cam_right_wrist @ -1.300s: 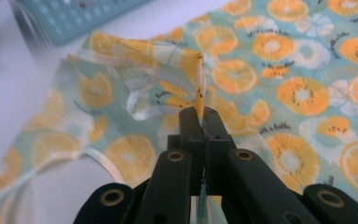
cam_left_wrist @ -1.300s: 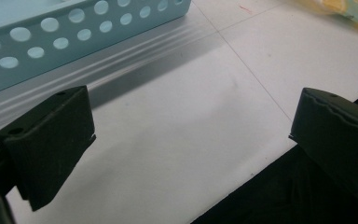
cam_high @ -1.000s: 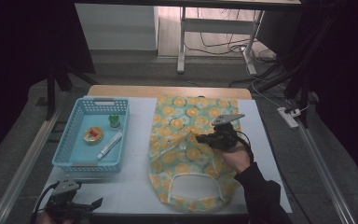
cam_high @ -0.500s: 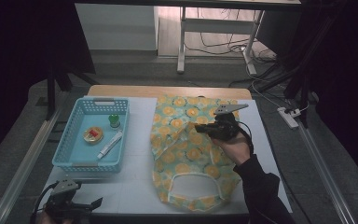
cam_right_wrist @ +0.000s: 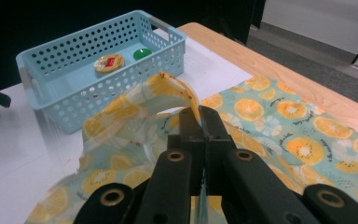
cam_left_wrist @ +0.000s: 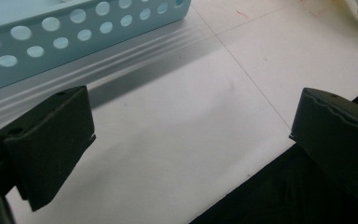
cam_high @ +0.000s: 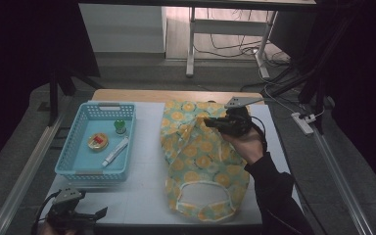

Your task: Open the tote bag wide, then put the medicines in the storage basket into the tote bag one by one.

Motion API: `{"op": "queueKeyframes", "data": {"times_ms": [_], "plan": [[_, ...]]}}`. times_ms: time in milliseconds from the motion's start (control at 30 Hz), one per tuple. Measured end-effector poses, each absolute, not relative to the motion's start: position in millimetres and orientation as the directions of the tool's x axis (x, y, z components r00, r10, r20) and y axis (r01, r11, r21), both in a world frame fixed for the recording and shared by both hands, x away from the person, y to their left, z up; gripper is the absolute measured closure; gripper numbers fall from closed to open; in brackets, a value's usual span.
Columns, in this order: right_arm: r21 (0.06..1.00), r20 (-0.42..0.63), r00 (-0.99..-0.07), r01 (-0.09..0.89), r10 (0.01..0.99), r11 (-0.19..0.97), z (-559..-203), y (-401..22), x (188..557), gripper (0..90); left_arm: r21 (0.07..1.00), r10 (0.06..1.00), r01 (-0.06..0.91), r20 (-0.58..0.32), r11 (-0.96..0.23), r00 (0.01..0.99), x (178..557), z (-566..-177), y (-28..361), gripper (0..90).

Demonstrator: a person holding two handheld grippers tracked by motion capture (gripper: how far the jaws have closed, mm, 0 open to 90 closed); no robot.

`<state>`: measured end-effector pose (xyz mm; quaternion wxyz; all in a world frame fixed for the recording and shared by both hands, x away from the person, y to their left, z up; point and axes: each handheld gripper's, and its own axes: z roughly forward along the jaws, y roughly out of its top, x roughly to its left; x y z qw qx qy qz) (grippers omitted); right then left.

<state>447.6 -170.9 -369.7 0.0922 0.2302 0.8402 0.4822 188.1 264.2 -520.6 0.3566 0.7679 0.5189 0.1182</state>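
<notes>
Above the desk point(cam_high: 142, 196), the right gripper's point(cam_right_wrist: 199, 116) fingers point(cam_right_wrist: 213, 122) pinch a raised fold of the fruit-print apron point(cam_right_wrist: 279, 121).

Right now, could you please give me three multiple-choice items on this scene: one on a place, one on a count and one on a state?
1. Where is the basket relative to the fruit-print bag?
A. At its left in the high view
B. On top of it
C. At its right in the high view

2. How many things lie in the basket?
A. One
B. Three
C. Five

3. How does the right gripper stand?
A. Open above the basket
B. Open, flat on the table
C. Shut on the bag

Answers: 1 A, the basket sits left of the bag; 2 B, a green cap, a round tin and a tube; 3 C, its jaws pinch a raised fold of the bag.
</notes>
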Motion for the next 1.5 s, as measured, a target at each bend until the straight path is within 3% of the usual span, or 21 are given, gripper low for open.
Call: {"op": "queueKeyframes", "data": {"times_ms": [733, 1500], "plan": [[0.871, 0.045, -0.873, 0.272, 0.486, 0.408, -340, -165, 455, 90.0, 0.669, 0.877, 0.716, -0.205, -0.199, 0.436, 189, -521, 266, 0.0], [0.871, 0.059, -0.874, 0.281, 0.482, 0.403, -341, -164, 457, 89.9, 0.687, 0.868, 0.706, -0.232, -0.173, 0.438, 188, -517, 270, 0.0]]}}
